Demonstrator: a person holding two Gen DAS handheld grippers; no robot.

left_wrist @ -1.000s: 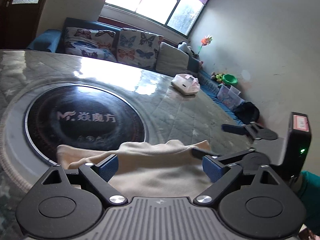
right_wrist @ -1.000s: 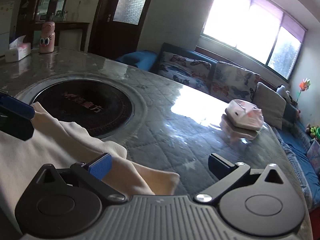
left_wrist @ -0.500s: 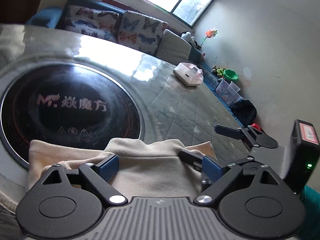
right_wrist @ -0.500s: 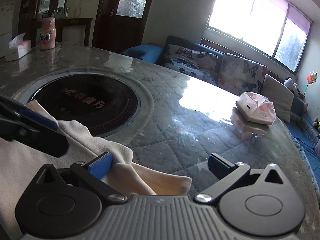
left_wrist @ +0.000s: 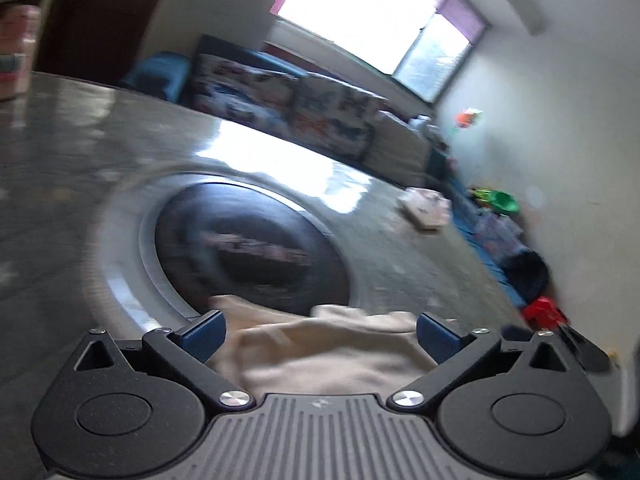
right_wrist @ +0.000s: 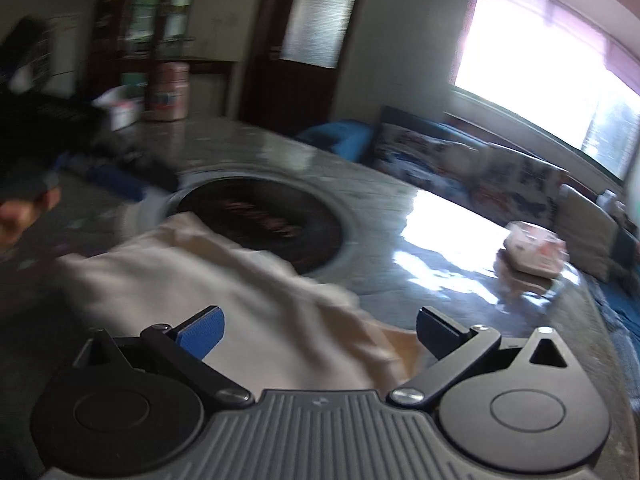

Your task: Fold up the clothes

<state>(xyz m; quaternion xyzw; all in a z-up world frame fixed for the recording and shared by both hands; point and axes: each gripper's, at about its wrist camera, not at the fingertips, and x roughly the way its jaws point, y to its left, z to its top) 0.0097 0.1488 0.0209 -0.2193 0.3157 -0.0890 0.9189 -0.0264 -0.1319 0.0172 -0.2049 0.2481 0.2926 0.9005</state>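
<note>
A cream garment [left_wrist: 320,344] lies folded on the grey table, its far edge over the black round plate [left_wrist: 248,240]. My left gripper [left_wrist: 320,330] hovers over the garment's near part with its jaws opening wide. The cloth lies below and between the blue pads [left_wrist: 202,336], which do not press on it. My right gripper [right_wrist: 320,330] stands open over the garment's [right_wrist: 200,272] right end, nothing pinched. In the right wrist view the left gripper's blue fingers [right_wrist: 116,180] are blurred at the far left, off the cloth, with a hand [right_wrist: 24,212] behind them.
A pink-white packet [right_wrist: 534,252] lies on the table [right_wrist: 400,208] at the right, near the edge. A tissue box [right_wrist: 120,110] and a pink bottle [right_wrist: 168,92] stand at the back left. Butterfly cushions [left_wrist: 300,112] line a sofa beyond.
Both views swung and blurred as the grippers drew back and rose from the cloth. The left jaws spread wider. In the right wrist view the left gripper has gone from the cloth to the far left.
</note>
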